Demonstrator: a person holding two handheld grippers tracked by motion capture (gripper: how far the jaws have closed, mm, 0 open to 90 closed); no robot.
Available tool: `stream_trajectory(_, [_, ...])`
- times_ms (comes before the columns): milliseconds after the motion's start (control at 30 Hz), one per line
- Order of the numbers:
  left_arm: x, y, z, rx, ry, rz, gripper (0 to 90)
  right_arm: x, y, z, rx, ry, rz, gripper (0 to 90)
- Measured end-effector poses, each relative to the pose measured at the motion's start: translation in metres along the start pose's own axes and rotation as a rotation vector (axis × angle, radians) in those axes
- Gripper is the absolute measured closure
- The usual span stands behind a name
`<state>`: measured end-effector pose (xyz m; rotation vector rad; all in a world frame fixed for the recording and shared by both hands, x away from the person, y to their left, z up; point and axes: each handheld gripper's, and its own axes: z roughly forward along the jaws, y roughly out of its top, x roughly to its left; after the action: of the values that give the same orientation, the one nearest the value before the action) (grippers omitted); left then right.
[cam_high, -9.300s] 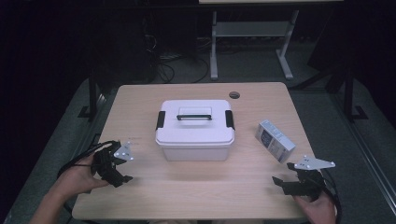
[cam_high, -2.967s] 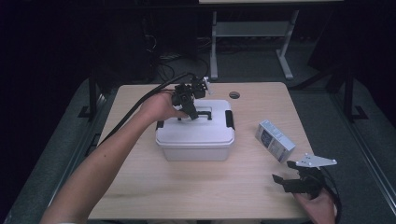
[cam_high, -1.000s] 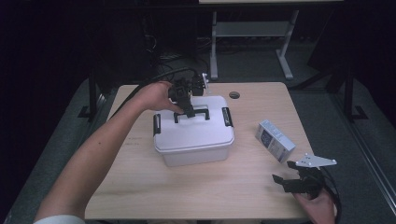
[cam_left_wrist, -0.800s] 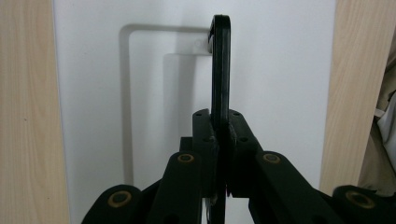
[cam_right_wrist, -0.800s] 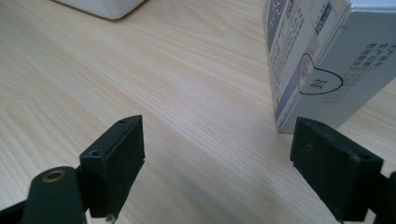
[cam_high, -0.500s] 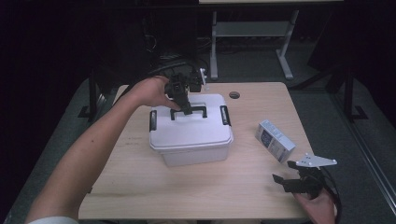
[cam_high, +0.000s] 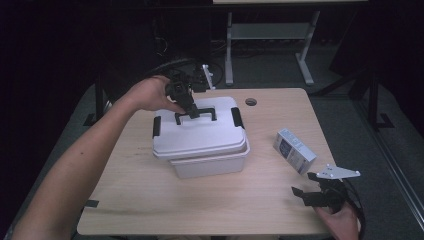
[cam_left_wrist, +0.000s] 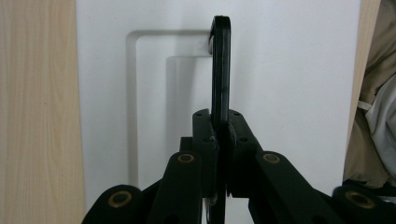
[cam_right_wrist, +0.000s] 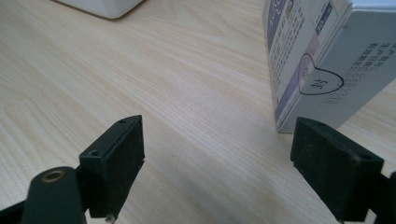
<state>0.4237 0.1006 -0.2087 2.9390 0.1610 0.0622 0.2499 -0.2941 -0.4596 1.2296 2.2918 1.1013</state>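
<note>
The left gripper (cam_high: 192, 111) is clamped on the black handle (cam_high: 196, 114) of the white lid (cam_high: 200, 135), and in the left gripper view its jaws squeeze flat on that thin handle (cam_left_wrist: 220, 70) with no gap. The lid sits crooked on the white box (cam_high: 210, 162), which stands near the middle of the table (cam_high: 150, 200), a bit toward the far edge. The lid's left side sticks out past the box and looks lifted, so it seems to be coming off. The handle is thin and smooth, so I think it could slip out of the jaws if the hand tips or jerks, and then the lid would drop back on the box or slide onto the table. The grip is also near the left end of the handle, not its middle, so the lid may swing and hang down on one side. The black clips (cam_high: 237, 117) at the lid's ends could catch on the box rim and drag the whole box along or tip it. The right gripper (cam_high: 312, 195) rests near the right end of the near edge with its jaws wide apart and nothing between them. The small carton (cam_high: 295, 150) lies just beside it near the right edge, so a swinging lid could bump it
</note>
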Motion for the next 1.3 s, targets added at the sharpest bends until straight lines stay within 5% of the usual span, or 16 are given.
stream_trajectory(567, [-0.011, -0.031, -0.033, -0.017, 0.052, -0.032, 84.7, 0.000, 0.000, 0.000, -0.005, -0.004, 0.000, 17.0])
stream_trajectory(1300, [-0.025, -0.076, -0.046, -0.015, 0.067, -0.100, 84.7, 0.000, 0.001, 0.001, -0.004, -0.009, -0.002, 17.0])
